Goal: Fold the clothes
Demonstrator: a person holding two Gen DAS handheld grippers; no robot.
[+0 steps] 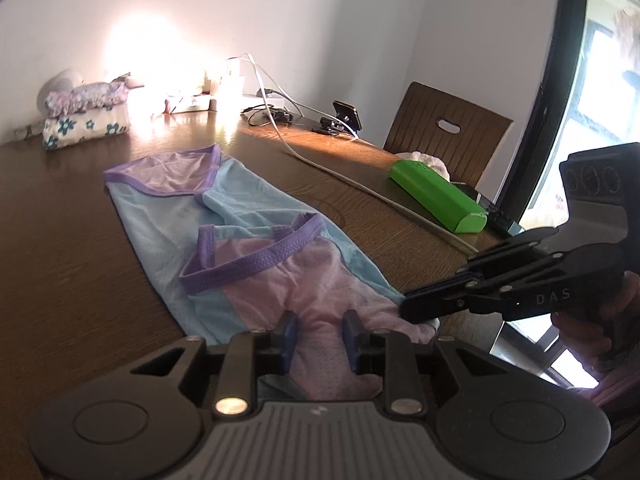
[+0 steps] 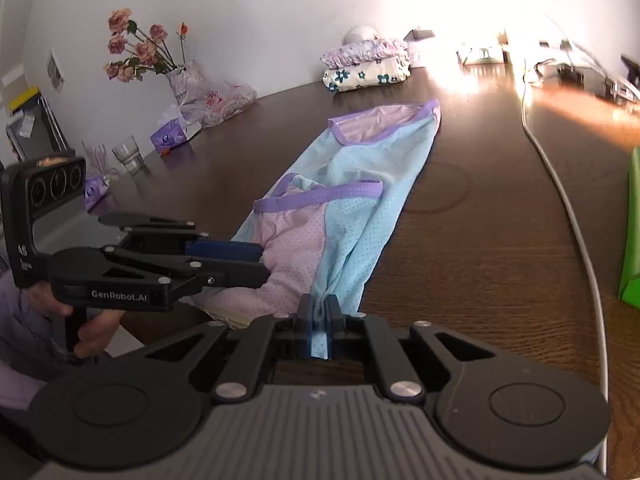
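Right claw [image 2: 319, 312], lower centre, pinched shut on the near blue hem of the garment [image 2: 352, 184]. Left claw [image 1: 319, 330], jaws narrowly apart astride the pink hem. Garment stretches toward upper frame across the table [image 2: 500, 240].

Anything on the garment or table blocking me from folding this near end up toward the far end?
Nothing visible does. The garment lies bare on the table; the white cable and green case lie off to its right side.

Blue-pink garment [image 1: 248, 216] flat on table [image 1: 60, 216]
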